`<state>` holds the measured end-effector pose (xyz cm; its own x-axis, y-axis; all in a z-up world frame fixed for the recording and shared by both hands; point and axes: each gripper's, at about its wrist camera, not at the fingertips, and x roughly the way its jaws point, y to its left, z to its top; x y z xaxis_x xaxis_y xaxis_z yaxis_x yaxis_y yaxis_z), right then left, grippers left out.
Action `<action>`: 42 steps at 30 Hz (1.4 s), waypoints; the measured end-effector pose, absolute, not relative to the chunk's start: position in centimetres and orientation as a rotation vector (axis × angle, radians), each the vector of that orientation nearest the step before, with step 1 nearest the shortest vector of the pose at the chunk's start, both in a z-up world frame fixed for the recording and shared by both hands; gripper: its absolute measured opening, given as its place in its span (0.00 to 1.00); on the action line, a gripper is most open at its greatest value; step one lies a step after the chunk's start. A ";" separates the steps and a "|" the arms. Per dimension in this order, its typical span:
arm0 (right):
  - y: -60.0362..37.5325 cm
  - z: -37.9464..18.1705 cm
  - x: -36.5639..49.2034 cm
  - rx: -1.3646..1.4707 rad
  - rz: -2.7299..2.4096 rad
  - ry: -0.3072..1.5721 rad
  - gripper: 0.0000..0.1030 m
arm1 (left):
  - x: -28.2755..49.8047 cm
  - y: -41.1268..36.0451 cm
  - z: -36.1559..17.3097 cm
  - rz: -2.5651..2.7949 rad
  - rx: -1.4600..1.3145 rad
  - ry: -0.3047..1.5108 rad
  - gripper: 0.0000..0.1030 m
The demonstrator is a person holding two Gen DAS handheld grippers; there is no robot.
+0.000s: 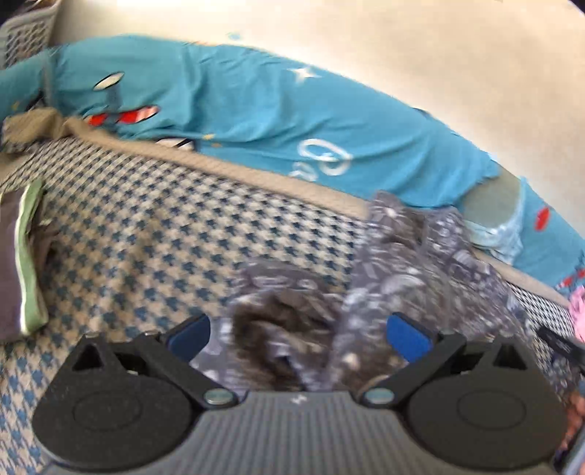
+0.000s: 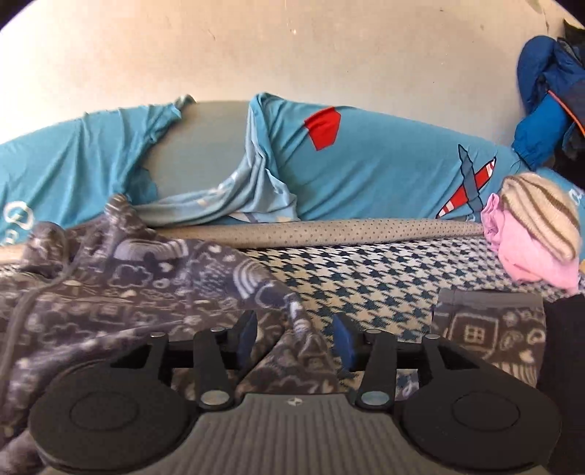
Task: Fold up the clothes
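Only the left wrist view shows a folded grey cloth with a green edge (image 1: 22, 263) at the left side of the frame and a patterned basket (image 1: 25, 34) in the upper left corner. Only the right wrist view shows a pink cloth (image 2: 526, 252) with a striped knit hat (image 2: 541, 215) on top at the right, and a blue jacket (image 2: 548, 98) in the upper right corner.

Both views show the grey fleece garment (image 2: 128, 285) — dark, soft, covered in little white drawings of houses and clouds. It lies bunched on the checked bedcover (image 2: 365, 288), filling the lower left of the right view and the lower middle of the left view (image 1: 395, 277), where it looks blurry.

The right gripper (image 2: 296, 338) has its blue pads apart, with a fold of fleece running up between them. The left gripper (image 1: 298, 334) is spread wide — fleece sits between its pads too, not pinched.

A blue sheet with planes (image 1: 256, 109) lies behind.
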<state>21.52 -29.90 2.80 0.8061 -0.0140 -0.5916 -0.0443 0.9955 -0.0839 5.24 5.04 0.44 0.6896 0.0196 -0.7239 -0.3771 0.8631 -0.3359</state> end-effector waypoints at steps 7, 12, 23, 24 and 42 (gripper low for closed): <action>-28.8 3.8 18.1 0.060 0.087 0.696 0.50 | 4.9 8.9 -0.8 0.297 -0.598 0.818 1.00; -26.6 3.7 15.1 0.079 0.164 0.708 0.51 | 5.5 9.8 -2.3 0.305 -0.659 0.842 1.00; -21.0 1.1 11.4 -0.098 0.351 0.767 0.52 | 7.3 9.2 -4.9 0.317 -0.638 0.929 1.00; -20.7 0.9 11.3 -0.109 0.354 0.768 0.52 | 7.4 9.0 -5.1 0.320 -0.632 0.933 1.00; -19.3 -1.0 11.9 -0.163 0.374 0.819 0.52 | 7.9 6.1 -2.9 0.325 -0.458 0.818 0.20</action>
<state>11.93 -19.28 -1.01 0.6222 0.2618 -0.7378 -0.3861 0.9224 0.0017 7.88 6.09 -2.90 0.6431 0.1015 -0.7590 -0.4463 0.8551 -0.2638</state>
